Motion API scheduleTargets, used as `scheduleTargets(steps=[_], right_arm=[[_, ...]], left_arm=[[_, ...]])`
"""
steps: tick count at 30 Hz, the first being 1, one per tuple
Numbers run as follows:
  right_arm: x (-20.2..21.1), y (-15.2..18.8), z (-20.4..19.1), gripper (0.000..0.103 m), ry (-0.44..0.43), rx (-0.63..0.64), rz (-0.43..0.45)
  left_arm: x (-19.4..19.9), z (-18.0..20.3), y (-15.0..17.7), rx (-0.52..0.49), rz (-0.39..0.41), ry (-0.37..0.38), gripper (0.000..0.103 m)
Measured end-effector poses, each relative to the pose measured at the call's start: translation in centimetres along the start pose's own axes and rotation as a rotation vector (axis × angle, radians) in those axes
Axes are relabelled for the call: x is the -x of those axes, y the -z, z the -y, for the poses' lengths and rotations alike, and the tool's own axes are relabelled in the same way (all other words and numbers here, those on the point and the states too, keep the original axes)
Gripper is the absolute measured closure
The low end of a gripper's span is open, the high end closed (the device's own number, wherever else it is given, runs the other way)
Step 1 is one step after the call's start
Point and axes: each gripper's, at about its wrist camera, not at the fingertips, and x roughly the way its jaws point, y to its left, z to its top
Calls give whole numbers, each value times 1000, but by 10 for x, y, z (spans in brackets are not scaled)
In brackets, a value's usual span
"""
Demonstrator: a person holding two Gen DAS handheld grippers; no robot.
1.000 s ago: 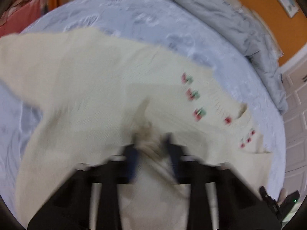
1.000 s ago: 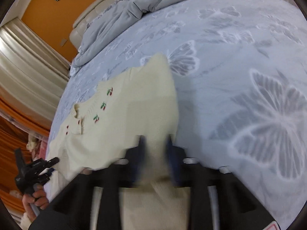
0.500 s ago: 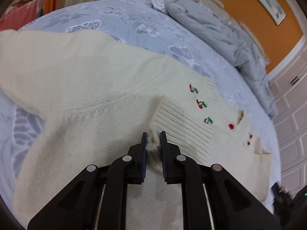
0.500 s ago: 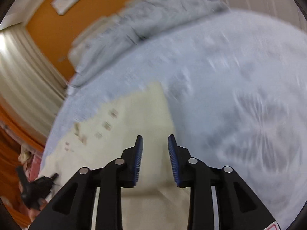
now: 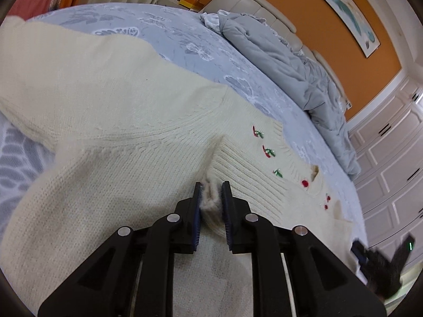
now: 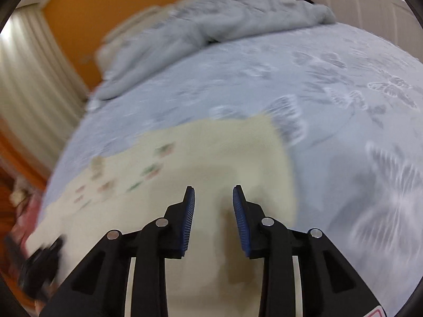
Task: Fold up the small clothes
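**Cream knit sweater on bed, one claw engaged**

Item 1. Cream sweater: knitted, spread flat on the bed, which carried a pale blue cover with a butterfly pattern. In the left wrist view a sleeve ran off to the far left, and the body filled the middle. Small red and green cherry motifs lay in a row to the right of centre, near the neckline. A ribbed edge was turned over on top of the body, just beside the cherries. No containers were on view; the garment lay straight on the bed.

Item 2. Left claw: low over the sweater, both fingers pointed forward along the fabric, narrowed to a small gap and pinching a bunched fold of the ribbed knit between its blue pads.

Item 3. Grey duvet: heaped along the head of the bed, well apart from the sweater, below an orange wall.

Item 4. Right claw: held above the sweater's near edge in a motion-blurred view, fingers parted moderately wide with nothing between them. The sweater lay beneath and to its left, bare bed cover to its right.
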Motion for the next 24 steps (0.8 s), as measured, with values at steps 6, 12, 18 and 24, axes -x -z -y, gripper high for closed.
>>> scheduleTargets(steps=[6, 12, 18, 24], right_arm=[[21, 85, -37, 53, 34, 154, -23], [16, 92, -47, 41, 62, 207, -53], [12, 96, -51, 33, 68, 238, -58], [11, 96, -49, 29, 52, 233, -60]], left_arm=[[62, -27, -21, 113, 47, -14, 49], [154, -142, -96, 318, 240, -310, 12], [156, -236, -127, 674, 239, -376, 15], [136, -130, -183, 346, 211, -340, 95]])
